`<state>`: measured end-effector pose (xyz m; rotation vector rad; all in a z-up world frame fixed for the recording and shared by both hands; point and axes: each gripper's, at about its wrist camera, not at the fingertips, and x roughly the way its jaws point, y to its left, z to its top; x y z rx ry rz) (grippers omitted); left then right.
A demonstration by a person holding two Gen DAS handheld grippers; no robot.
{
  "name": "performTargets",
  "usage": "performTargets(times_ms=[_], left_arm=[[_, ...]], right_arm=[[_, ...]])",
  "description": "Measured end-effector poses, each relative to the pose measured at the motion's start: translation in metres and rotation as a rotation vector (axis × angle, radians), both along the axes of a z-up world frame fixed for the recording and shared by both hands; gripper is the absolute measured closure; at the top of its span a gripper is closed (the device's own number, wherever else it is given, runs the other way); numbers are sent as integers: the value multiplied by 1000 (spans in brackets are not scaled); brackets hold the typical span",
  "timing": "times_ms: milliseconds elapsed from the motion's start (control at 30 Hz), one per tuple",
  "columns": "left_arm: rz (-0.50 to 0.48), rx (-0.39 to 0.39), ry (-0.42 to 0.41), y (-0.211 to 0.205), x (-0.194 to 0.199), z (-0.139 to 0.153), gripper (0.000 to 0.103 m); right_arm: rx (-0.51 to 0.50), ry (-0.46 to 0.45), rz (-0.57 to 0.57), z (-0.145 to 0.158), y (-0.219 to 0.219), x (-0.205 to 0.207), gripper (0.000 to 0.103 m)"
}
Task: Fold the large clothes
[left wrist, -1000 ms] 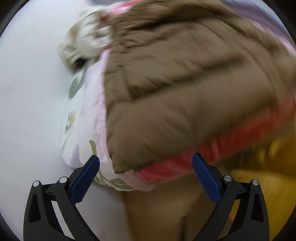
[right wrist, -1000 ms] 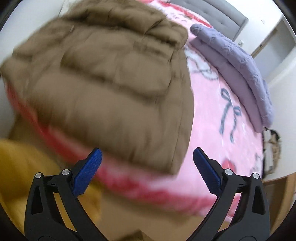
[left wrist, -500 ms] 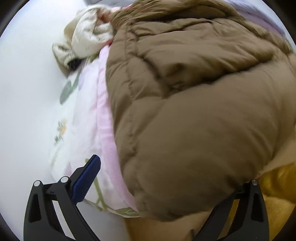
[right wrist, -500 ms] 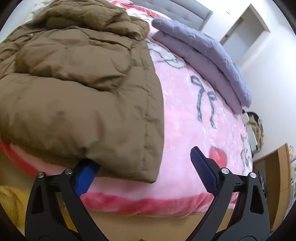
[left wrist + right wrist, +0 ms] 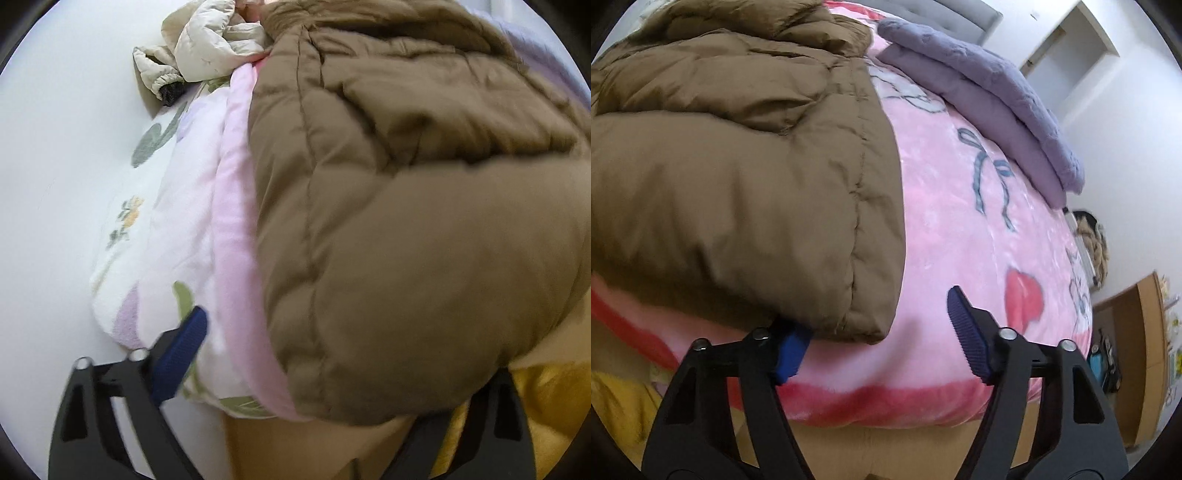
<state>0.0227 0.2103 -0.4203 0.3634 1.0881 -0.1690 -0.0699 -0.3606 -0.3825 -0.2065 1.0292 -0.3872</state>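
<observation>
Brown puffer jacket (image 5: 738,177) lies spread on the bed, over the pink blanket (image 5: 960,221), its hem corners hanging at the near edge. My right hand-held gripper (image 5: 875,343) straddles the jacket's near right corner: one blue pad tucked under the hem at 7 o'clock, the other clear at 5 o'clock, jaws closing, not yet pinching. My left hand-held gripper (image 5: 332,369) straddles the near left corner (image 5: 369,295); jaws closing, one pad free at 7 o'clock, the other hidden beneath the jacket. Floral quilt (image 5: 155,221) at 9 o'clock, cream jacket (image 5: 207,40) at 11. Folded purple blanket (image 5: 990,96) at 1 o'clock.
</observation>
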Motion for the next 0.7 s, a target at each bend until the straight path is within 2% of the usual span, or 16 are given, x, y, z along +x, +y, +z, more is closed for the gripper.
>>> performTargets(times_ms=[33, 67, 100, 167, 200, 267, 367, 433, 567, 700], left_arm=[[1, -14, -8, -2, 3, 3, 23], [-1, -11, -12, -6, 9, 3, 28], [-4, -13, 5, -9, 14, 1, 33], [-9, -43, 107, -18, 24, -11, 61], [-2, -39, 138, -24, 28, -14, 65], [7, -21, 175, -30, 29, -13, 81], [32, 50, 270, -33, 22, -6, 88], [49, 94, 273, -34, 14, 18, 88], [179, 22, 208, -26, 17, 84, 88], [308, -66, 161, -16, 34, 121, 88]], right_arm=[[36, -11, -26, 1, -2, 4, 52], [119, -8, -42, 0, -7, 13, 67], [186, 10, -44, -2, -11, 20, 78], [219, 54, -55, -1, -10, 34, 84], [235, 65, -61, 4, -10, 36, 85], [268, 92, -94, 12, -15, 34, 86], [250, 151, -143, 33, -16, 23, 88], [268, 96, -141, 68, -9, 18, 89], [270, 25, -148, 124, -6, 27, 89], [262, -45, -150, 167, -14, 47, 89]])
